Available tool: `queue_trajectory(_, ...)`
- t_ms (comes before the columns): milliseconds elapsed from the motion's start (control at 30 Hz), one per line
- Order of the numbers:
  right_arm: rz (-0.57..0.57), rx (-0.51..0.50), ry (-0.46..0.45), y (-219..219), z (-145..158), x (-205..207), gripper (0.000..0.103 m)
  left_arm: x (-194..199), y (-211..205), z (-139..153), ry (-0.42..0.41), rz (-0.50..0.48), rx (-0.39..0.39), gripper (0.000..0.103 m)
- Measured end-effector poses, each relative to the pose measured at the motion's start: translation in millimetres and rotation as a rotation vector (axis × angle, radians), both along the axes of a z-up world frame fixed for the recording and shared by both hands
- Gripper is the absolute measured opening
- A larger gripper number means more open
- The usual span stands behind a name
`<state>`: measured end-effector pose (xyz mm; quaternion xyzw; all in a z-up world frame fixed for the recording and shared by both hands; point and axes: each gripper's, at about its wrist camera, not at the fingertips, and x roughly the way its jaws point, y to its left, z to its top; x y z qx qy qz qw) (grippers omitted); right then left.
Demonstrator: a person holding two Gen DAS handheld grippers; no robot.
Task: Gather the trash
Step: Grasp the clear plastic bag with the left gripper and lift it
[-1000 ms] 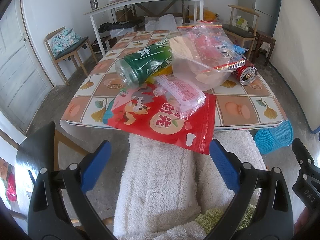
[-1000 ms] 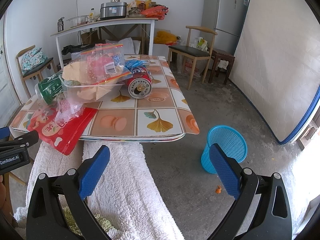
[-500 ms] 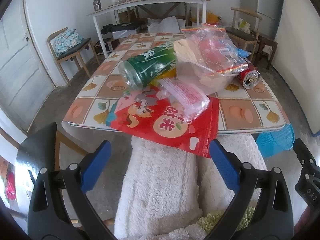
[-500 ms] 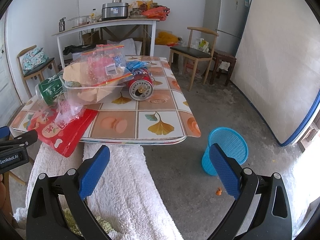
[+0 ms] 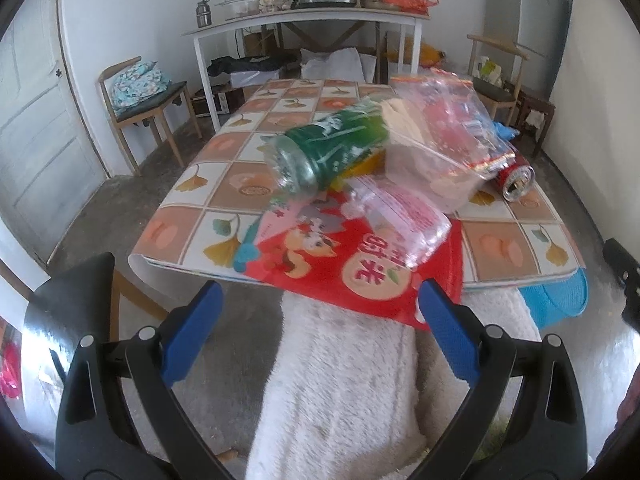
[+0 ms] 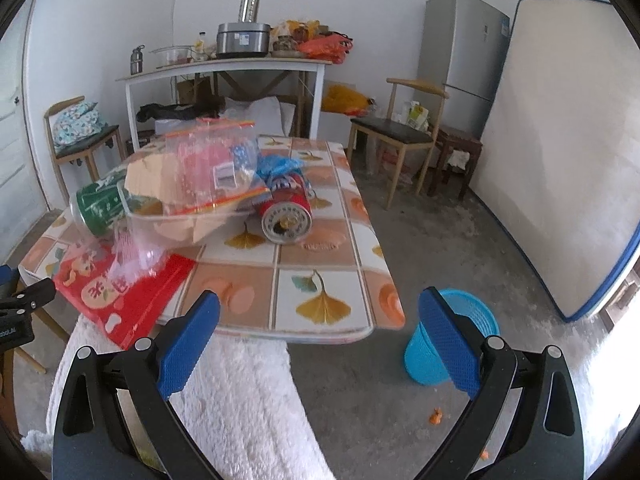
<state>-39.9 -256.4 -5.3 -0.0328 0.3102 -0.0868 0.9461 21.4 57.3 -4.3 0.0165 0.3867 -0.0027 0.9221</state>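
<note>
Both claws are held low in front of a tiled-pattern bench (image 5: 224, 184), and neither has picked anything up, so the collecting looks to be at its very start, in the approach. The left claw (image 5: 320, 336) fills the bottom of its frame with blue pads spread wide and nothing between them; the right claw (image 6: 320, 340) is likewise spread wide and empty at the bottom of its own frame. The trash sits in a heap at the centre of the left view: a red snack bag (image 5: 360, 272) hangs over the near edge of the bench, a crumpled clear wrapper (image 5: 400, 216) lies on top of it, a green bottle (image 5: 332, 152) lies on its side just behind, and a clear plastic bag (image 5: 440, 136) stuffed with scraps leans beside it. A red can (image 6: 286, 212) lies on its side at the centre of the right view. A blue basket (image 6: 452, 344) stands on the floor at the lower right of that view, beside the bench corner. The next move likely calls for reaching forward to the nearest item, probably the red bag or wrapper, closing on it, then carrying it to the basket.
</note>
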Motion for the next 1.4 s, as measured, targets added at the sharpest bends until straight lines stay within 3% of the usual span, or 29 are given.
queue_trajectory(200,0.083,0.075,-0.026,1.7,4.0,29.1,0.097,13.5,10.5,-2.4,-0.038,-0.086,-0.061,0.094)
queue_trajectory(367,0.121,0.111,-0.059,3.7,7.7,50.1,0.097,34.3,14.1,13.8,-0.118,-0.219,-0.282,0.094)
queue_trajectory(433,0.129,0.111,-0.070,3.8,8.2,55.5,0.097,45.1,8.9,21.5,-0.156,-0.260,-0.325,0.094)
queue_trajectory(533,0.132,0.113,-0.080,1.2,8.7,63.4,0.097,68.2,-3.1,36.0,-0.189,-0.306,-0.332,0.094)
queue_trajectory(700,0.137,0.113,-0.077,-6.1,1.6,73.5,0.097,116.7,-21.3,55.8,-0.170,-0.391,-0.351,0.094)
queue_trajectory(833,0.136,0.129,-0.050,-15.1,-10.6,81.7,0.097,159.8,-36.8,61.8,-0.134,-0.427,-0.307,0.094)
queue_trajectory(967,0.132,0.161,-0.024,-24.1,-22.7,89.7,0.097,201.1,-46.5,52.2,-0.044,-0.445,-0.292,0.093)
queue_trajectory(1133,0.139,0.189,0.013,-34.5,-37.0,103.1,0.097,256.9,-53.4,34.3,0.111,-0.468,-0.270,0.072)
queue_trajectory(1233,0.139,0.204,0.020,-38.8,-42.3,109.0,0.097,279.0,-53.3,27.4,0.189,-0.482,-0.293,0.069)
queue_trajectory(1333,0.138,0.222,0.029,-41.0,-48.0,113.9,0.097,295.8,-60.7,22.1,0.255,-0.515,-0.268,0.069)
queue_trajectory(1400,0.138,0.230,0.034,-42.1,-52.0,117.3,0.097,301.3,-66.1,17.7,0.277,-0.538,-0.250,0.062)
